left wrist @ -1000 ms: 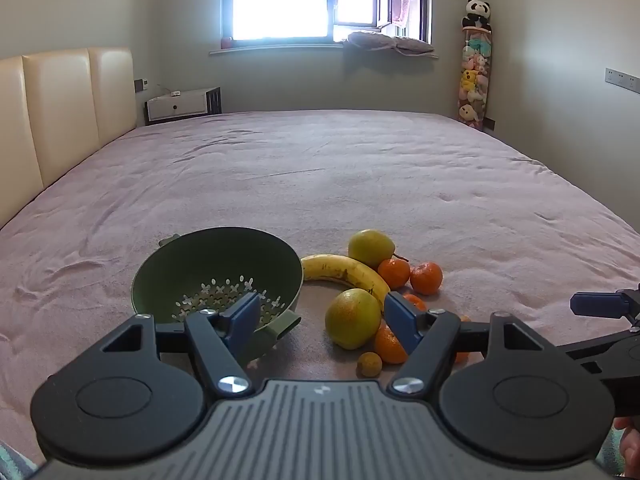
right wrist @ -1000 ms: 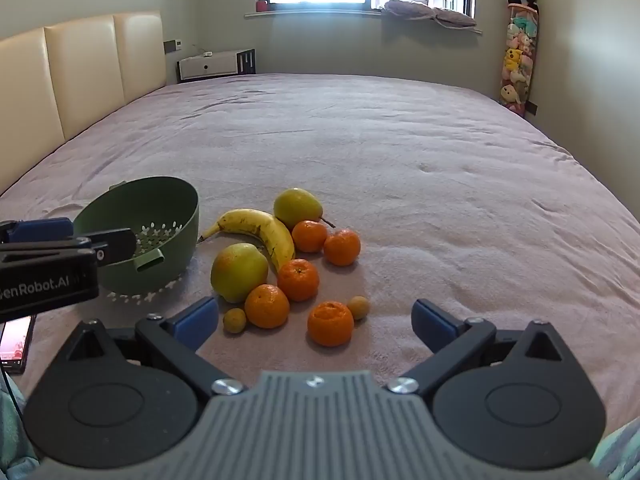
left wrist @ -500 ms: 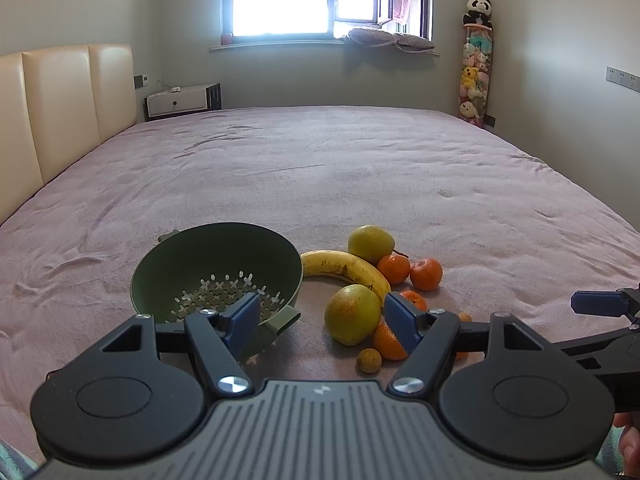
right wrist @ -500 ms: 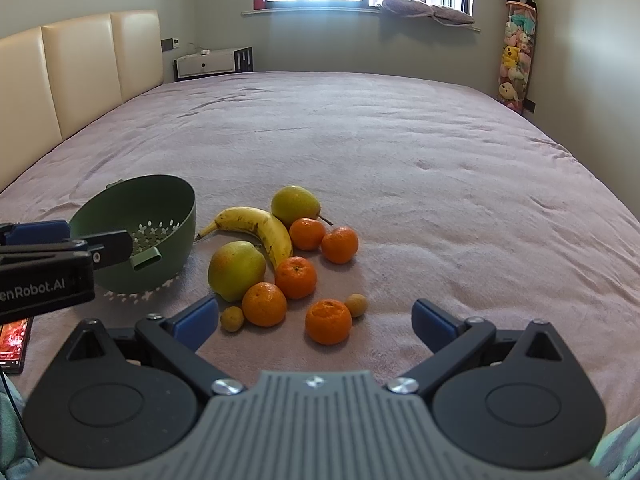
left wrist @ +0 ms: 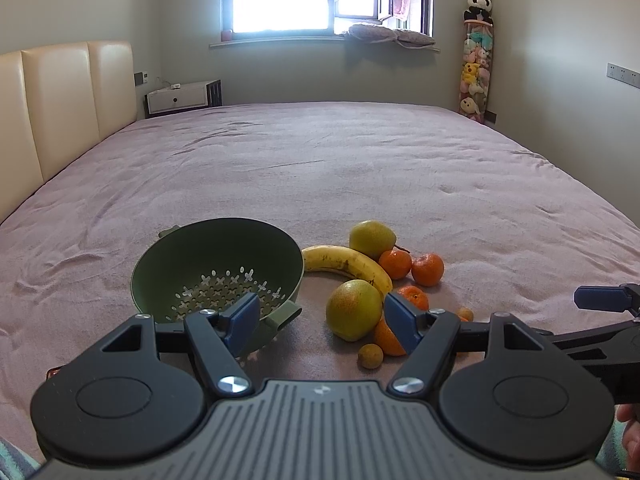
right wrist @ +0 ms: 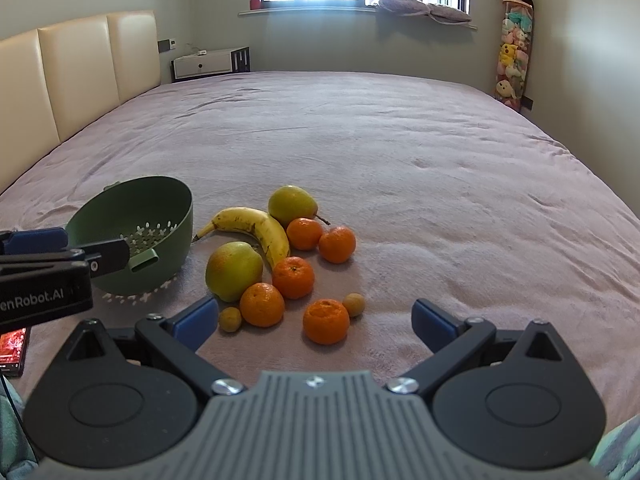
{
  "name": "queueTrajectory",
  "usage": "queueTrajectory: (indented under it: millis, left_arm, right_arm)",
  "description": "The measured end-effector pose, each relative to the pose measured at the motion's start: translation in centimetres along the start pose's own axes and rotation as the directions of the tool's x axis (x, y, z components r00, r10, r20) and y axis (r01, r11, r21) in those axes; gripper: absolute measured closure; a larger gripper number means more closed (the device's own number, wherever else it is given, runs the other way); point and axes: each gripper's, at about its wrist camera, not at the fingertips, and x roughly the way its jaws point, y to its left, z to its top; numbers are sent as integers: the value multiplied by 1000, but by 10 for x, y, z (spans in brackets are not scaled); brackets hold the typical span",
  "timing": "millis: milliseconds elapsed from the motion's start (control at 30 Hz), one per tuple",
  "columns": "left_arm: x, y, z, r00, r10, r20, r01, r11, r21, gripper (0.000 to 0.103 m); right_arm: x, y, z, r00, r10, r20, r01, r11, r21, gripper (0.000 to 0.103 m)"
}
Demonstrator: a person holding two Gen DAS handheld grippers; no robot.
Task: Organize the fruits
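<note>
hovering wide apart and empty, both left tongs and right tongs face loose fruit beside colander.

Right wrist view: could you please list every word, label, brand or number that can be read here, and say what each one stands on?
"enRobot.AI": white letters on the black body of the left gripper, cut off at the picture's left edge, so the start of the word is out of view.
Phone screen, lower left: red glow, nothing readable.
Fruit, green colander, bedside cabinet: no readable text.
</note>
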Motion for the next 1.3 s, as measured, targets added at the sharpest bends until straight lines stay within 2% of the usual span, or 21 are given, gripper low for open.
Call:
queueTrajectory:
  millis: [133, 667, 867, 1000, 1133, 1300]
  left_arm:
    - [1, 1, -1, 1000, 4, 24, -5, 1000, 7, 20]
    - [5, 3, -3, 1000, -9, 30, 9, 1000, 8, 20]
    - [15, 5, -3, 1000, -29, 7, 29, 1000, 5, 36]
    - [23, 3, -3, 996, -86, -22, 85, 996, -34, 45]
    - [31, -2, 1, 986, -156, -53, 152, 986, -72, 46]
    - [48, -9, 3, 952, -248, -180, 227, 966, -126, 46]
  right_arm:
    - [0, 0, 0, 1000, 0, 0, 0, 1000, 0, 4]
    - [8, -1, 0, 1000, -2, -18, 3, 1000, 5, 4]
    - [18, -4, 0, 1000, 4, -31, -3, 1000, 20, 5]
    - [24, -1, -1, 999, 0, -45, 0, 1000, -7, 17]
    - [32, 1, -1, 998, -22, -63, 19, 998, -55, 26]
    - [46, -4, -2, 995, -34, -89, 26, 996, -83, 40]
